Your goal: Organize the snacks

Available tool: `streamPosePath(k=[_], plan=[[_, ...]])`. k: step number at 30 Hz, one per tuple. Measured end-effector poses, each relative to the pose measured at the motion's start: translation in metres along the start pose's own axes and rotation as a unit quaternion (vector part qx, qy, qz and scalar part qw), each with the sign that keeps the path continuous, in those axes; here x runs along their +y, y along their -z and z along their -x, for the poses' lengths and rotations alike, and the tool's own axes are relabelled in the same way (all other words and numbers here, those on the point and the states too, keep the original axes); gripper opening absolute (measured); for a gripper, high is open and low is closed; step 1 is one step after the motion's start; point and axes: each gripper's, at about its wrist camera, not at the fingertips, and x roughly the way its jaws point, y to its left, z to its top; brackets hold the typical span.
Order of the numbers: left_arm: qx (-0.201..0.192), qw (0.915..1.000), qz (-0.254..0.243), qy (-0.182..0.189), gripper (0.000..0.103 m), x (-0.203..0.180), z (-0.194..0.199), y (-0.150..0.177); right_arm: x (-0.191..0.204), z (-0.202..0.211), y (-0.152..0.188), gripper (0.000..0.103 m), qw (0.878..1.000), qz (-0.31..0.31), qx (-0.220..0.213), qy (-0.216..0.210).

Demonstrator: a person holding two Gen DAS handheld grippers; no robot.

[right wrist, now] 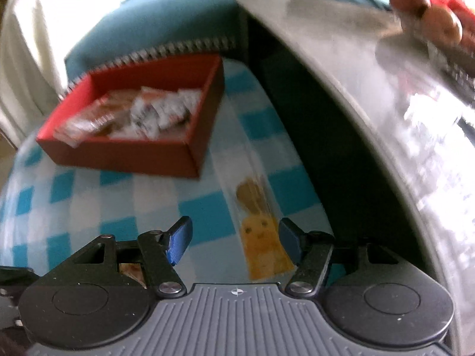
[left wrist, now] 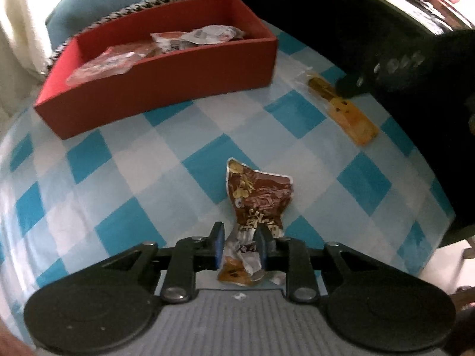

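On the blue and white checked tablecloth [left wrist: 124, 178], the left gripper [left wrist: 240, 244] is clenched on a crumpled brown snack packet [left wrist: 255, 198]. Its blue pads pinch the packet near its near end, and the rest of the packet sticks out away from the gripper, toward the red box [left wrist: 166, 80]. The box sits up ahead and a bit to the left of this gripper, with a few snack packets [left wrist: 190, 40] already inside.

The right gripper [right wrist: 234, 241] is released, with its jaws wide apart and nothing pressed between them. A long yellow snack pack with a little face on it [right wrist: 262, 237] lies flat on the cloth in the gap, close by the right-hand pad. Its long side runs straight away from the gripper, so the jaws stand on either side of its narrow width. That looks like a good way to pinch it. The right gripper is much nearer to this pack than the left one. From here the red box [right wrist: 127, 151] lies ahead and to the left
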Motion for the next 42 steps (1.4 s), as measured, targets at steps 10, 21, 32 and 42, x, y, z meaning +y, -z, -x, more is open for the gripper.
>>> streamPosePath(k=[10,21,32,42], plan=[[0.023,0.9993,-0.015,0.023,0.049,0.003,-0.018,0.001,-0.004,-0.034,-0.011,0.083,0.999,0.005,0.033,0.018],[0.016,0.9985,-0.023,0.047,0.028,0.002,-0.019,-0.004,0.004,-0.061,-0.003,0.043,0.997,0.029,0.069,0.030],[-0.015,0.9994,0.009,0.030,0.021,0.024,0.000,-0.017,0.050,-0.018,0.009,0.038,0.994,0.099,0.029,0.023],[-0.065,0.9967,0.040,0.027,0.021,0.052,0.029,-0.031,0.076,0.004,-0.008,0.037,0.993,0.119,-0.015,0.006]])
